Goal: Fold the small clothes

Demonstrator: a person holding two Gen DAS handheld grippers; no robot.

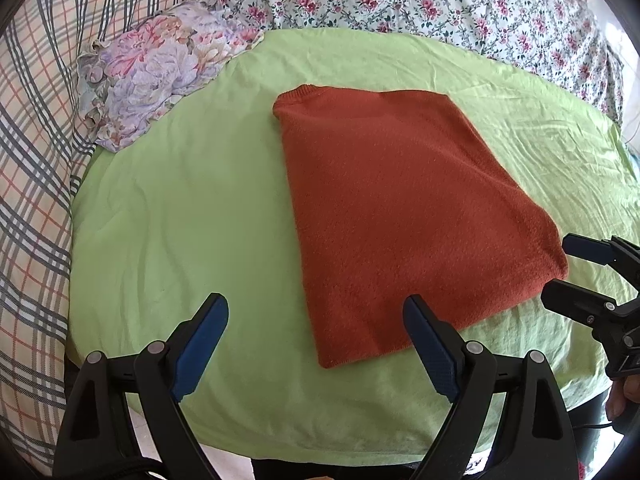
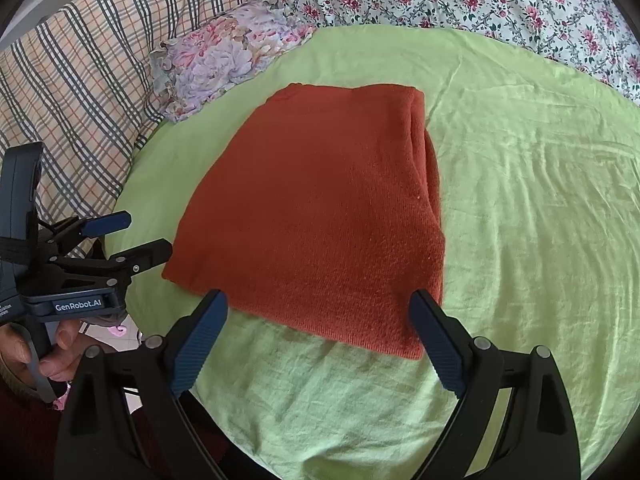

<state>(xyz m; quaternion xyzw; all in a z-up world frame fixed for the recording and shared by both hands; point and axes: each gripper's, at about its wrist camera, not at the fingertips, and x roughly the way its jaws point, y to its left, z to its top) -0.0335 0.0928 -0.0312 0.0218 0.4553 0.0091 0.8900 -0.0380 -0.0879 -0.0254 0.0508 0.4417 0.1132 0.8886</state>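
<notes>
A rust-orange knit garment [image 1: 400, 208] lies folded into a rectangle on the green sheet [image 1: 180, 220]; it also shows in the right wrist view [image 2: 320, 216]. My left gripper [image 1: 316, 312] is open and empty, just short of the garment's near left corner; it shows from the side in the right wrist view [image 2: 146, 236]. My right gripper [image 2: 318, 312] is open and empty at the garment's near edge; it shows in the left wrist view [image 1: 560, 268] beside the garment's near right corner.
A crumpled pastel floral cloth [image 1: 160, 76] lies at the sheet's far left. A plaid cover [image 1: 36, 160] lies to the left and a floral bedspread [image 1: 440, 0] behind. The green sheet [image 2: 540, 200] spreads to the right of the garment.
</notes>
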